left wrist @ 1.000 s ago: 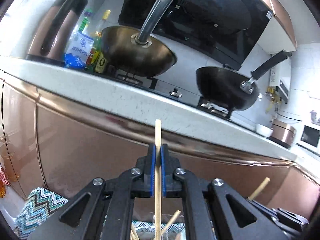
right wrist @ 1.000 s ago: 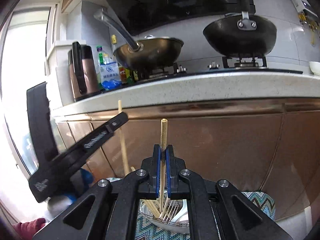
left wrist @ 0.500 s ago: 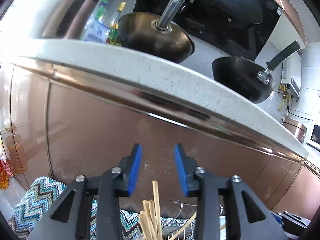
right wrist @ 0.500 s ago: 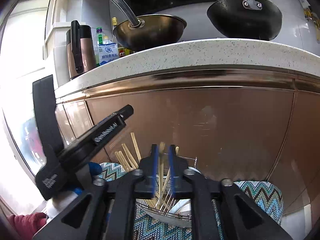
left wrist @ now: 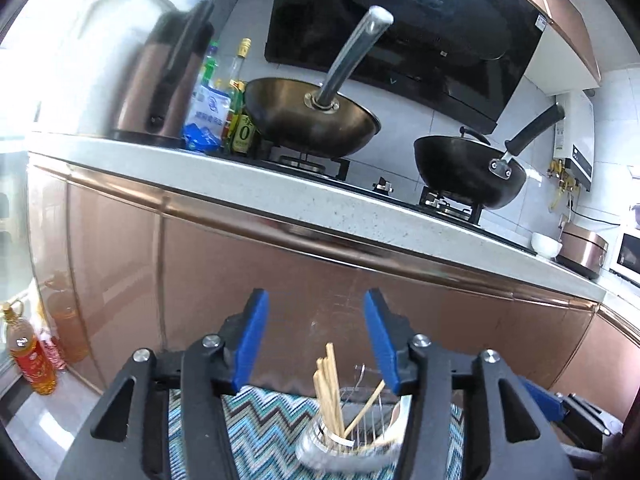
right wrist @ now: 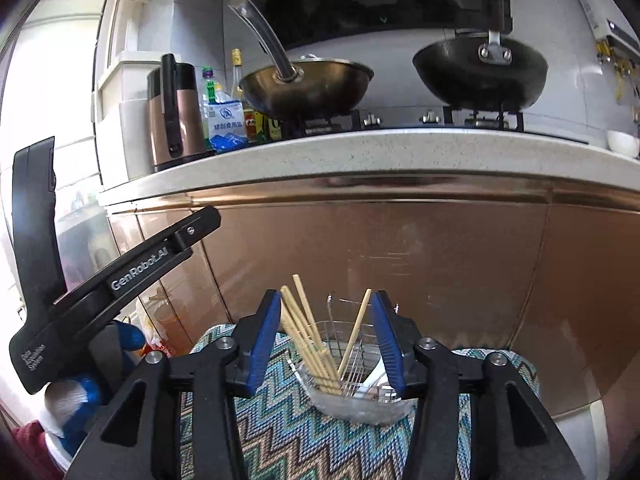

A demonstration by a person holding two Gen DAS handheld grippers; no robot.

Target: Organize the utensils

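Note:
A wire utensil holder (right wrist: 354, 380) stands on a zigzag-patterned mat (right wrist: 280, 440) and also shows in the left wrist view (left wrist: 352, 436). Several wooden chopsticks (right wrist: 306, 340) stand in it, leaning left, with one more (right wrist: 356, 332) leaning right; they show in the left wrist view (left wrist: 330, 388) too. My right gripper (right wrist: 324, 340) is open and empty just above the holder, with the chopstick tops between its jaws. My left gripper (left wrist: 316, 340) is open and empty above the holder. Its black body (right wrist: 112, 280) shows at the left of the right wrist view.
A copper-coloured cabinet front (right wrist: 400, 260) rises just behind the mat under a white counter edge (right wrist: 360, 156). On the counter are two woks (right wrist: 308, 88) (right wrist: 480, 72), a kettle (right wrist: 172, 116) and bottles. An oil bottle (left wrist: 30, 360) stands on the floor at left.
Both grippers opened and let their chopsticks drop into the holder. Both then rose a little above it, jaws now wide apart.

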